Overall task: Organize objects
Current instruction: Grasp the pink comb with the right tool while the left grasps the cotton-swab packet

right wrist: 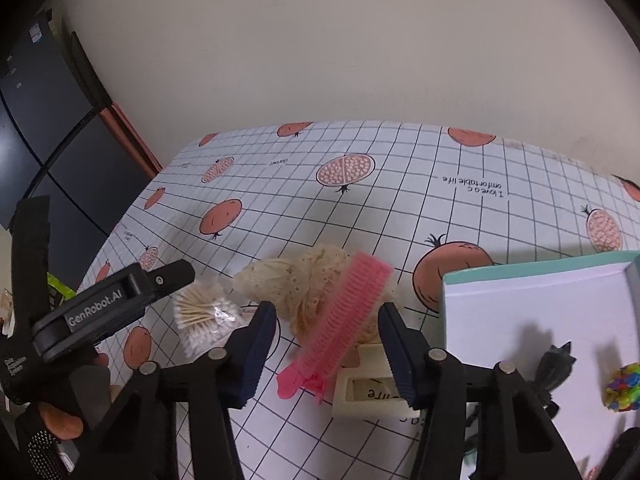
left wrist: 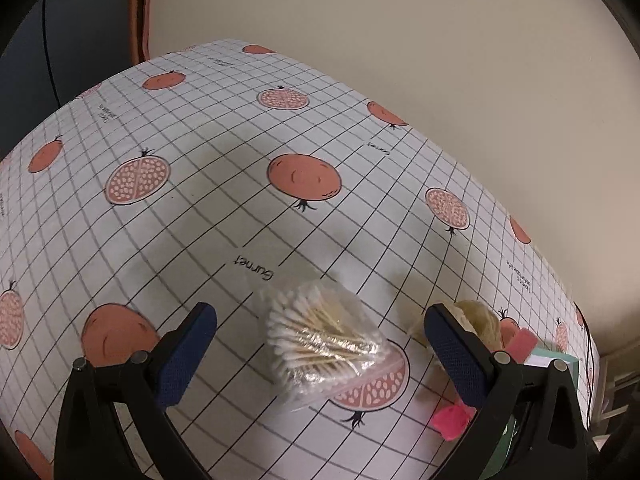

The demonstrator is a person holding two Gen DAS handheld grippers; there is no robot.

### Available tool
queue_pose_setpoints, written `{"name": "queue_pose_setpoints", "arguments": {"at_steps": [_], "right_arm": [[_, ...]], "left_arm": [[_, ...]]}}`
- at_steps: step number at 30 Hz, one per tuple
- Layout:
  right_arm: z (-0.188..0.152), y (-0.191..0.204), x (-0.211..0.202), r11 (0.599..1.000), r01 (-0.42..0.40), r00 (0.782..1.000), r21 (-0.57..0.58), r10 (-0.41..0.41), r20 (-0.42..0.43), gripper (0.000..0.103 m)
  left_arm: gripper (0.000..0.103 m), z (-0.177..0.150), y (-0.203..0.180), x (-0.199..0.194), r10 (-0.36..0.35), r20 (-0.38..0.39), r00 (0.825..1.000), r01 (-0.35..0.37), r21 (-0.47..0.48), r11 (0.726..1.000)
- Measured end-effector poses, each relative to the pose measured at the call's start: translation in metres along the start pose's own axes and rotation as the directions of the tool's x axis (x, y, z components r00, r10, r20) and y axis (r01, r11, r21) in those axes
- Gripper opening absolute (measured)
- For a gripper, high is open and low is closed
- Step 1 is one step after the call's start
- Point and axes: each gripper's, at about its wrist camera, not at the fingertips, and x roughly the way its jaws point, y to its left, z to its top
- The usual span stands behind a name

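A clear bag of cotton swabs [left wrist: 326, 342] lies on the table, on a gridded cloth printed with pomegranates [left wrist: 248, 168]. The left gripper [left wrist: 320, 354] hangs over it with its fingers spread wide, one blue pad on each side of the bag, neither touching it. From the right wrist view the same bag [right wrist: 206, 318] sits just under the tip of that left gripper [right wrist: 120, 300], which comes in from the left side.

Just to the right of the swabs is a cream, lacy bundle of cloth [right wrist: 304, 284], and across it leans a pink comb [right wrist: 344, 316], tilted, its lower end touching a flat pink scrap [right wrist: 298, 384] on the cloth. The right gripper [right wrist: 326, 356] is open too, its pads standing either side of the comb and holding nothing. Under the comb's lower end lies a small cream plastic frame [right wrist: 370, 396], partly hidden by the right-hand pad.

Further right a shallow box with a teal rim and white floor [right wrist: 520, 304] rests on the table. Inside it are a small dark gray piece [right wrist: 554, 368] and a many-coloured ball [right wrist: 624, 388] at the edge of the view. A plain pale wall [right wrist: 340, 48] stands behind the table, with dark cabinets [right wrist: 48, 120] off to the left.
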Motion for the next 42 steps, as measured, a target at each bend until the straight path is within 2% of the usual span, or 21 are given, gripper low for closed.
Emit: {"name": "queue_pose_setpoints", "arguments": {"at_steps": [8,11,18,20,25,36,39,42], "right_arm": [[-0.002,-0.004,0.014,1.0,0.003,1.0,0.009,-0.003,-0.006,0.046],[-0.002,-0.005,0.016,1.0,0.003,1.0,0.015,-0.003,-0.008,0.038],[-0.003,-0.004,0.014,1.0,0.0,1.0,0.009,0.0,-0.001,0.031],[-0.003,-0.004,0.012,1.0,-0.007,1.0,0.006,0.007,0.0,0.03],[-0.001,-0.007,0.007,0.999,-0.028,1.0,0.024,0.028,0.0,0.029],[0.007,-0.014,-0.015,0.997,-0.061,0.998,0.044,0.06,0.032,0.029],[0.008,-0.015,-0.019,0.996,-0.071,0.997,0.052,0.069,0.034,0.029],[0.01,-0.016,-0.024,0.997,-0.057,0.998,0.051,0.055,0.039,0.029]], "left_arm": [[0.103,-0.002,-0.002,0.016,0.002,-0.006,1.0,-0.002,0.011,1.0],[0.103,-0.004,-0.001,0.021,0.01,-0.017,1.0,-0.01,0.012,1.0],[0.101,-0.008,0.001,0.026,0.01,-0.032,0.999,-0.01,0.005,1.0],[0.093,-0.008,0.001,0.025,0.012,-0.031,0.999,-0.011,0.01,1.0],[0.09,-0.009,0.002,0.027,0.004,-0.044,0.999,-0.004,0.0,1.0],[0.089,-0.011,0.002,0.03,0.03,-0.057,0.998,-0.03,0.007,1.0],[0.082,-0.012,0.002,0.03,0.028,-0.065,0.997,-0.027,0.01,1.0],[0.08,-0.013,0.001,0.031,0.033,-0.069,0.997,-0.032,0.014,0.999]]}}
